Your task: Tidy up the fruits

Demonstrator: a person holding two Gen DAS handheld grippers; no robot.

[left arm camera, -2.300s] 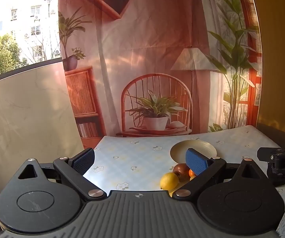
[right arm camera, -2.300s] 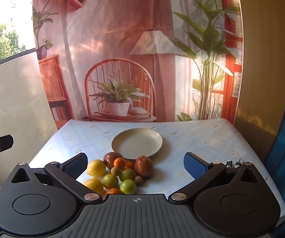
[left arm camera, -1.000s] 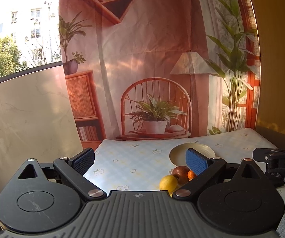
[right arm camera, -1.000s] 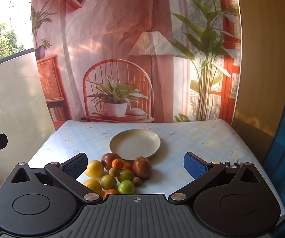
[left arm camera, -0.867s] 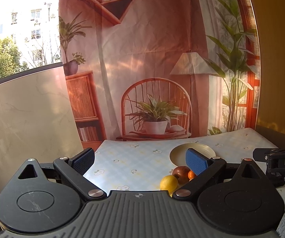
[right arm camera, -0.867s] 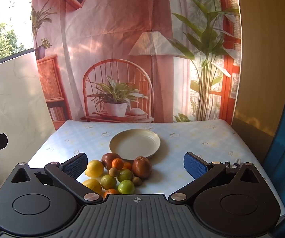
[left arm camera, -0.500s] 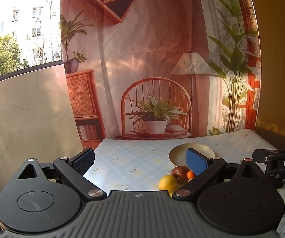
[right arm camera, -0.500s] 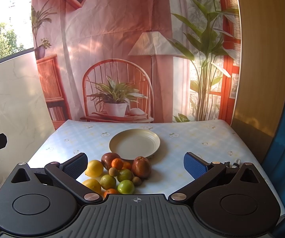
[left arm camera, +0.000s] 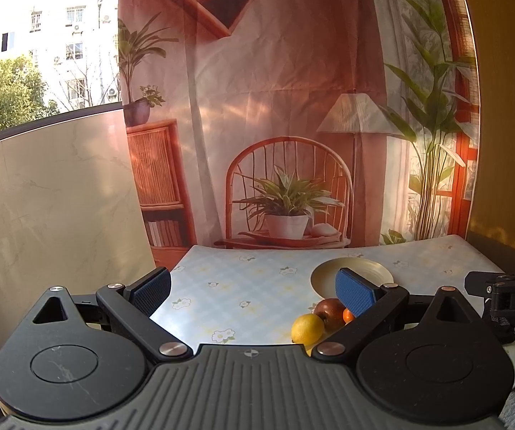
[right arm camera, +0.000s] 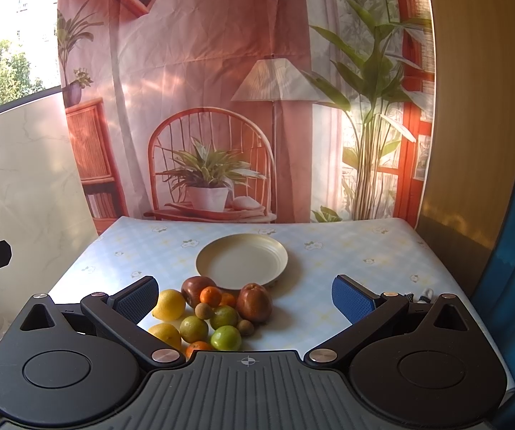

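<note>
A heap of fruit lies on the flowered tablecloth in front of a pale yellow plate (right arm camera: 242,260), which holds nothing. In the right wrist view I see a lemon (right arm camera: 168,304), a dark red fruit (right arm camera: 253,301), a small orange (right arm camera: 210,295) and a green lime (right arm camera: 225,337) among several others. My right gripper (right arm camera: 246,297) is open just short of the heap, empty. My left gripper (left arm camera: 253,288) is open and empty too, left of the heap; there a lemon (left arm camera: 306,328) and a red fruit (left arm camera: 329,312) show beside its right finger, and the plate (left arm camera: 329,276) is partly hidden.
A printed backdrop of a chair and plants hangs behind the table (right arm camera: 347,251). A marble-look panel (left arm camera: 53,208) stands along the table's left side. The other gripper's black body (left arm camera: 508,299) shows at the right edge of the left wrist view. Bare cloth lies right of the fruit.
Both views have drifted only slightly; the fruit and plate have not moved, and both grippers stay open.
</note>
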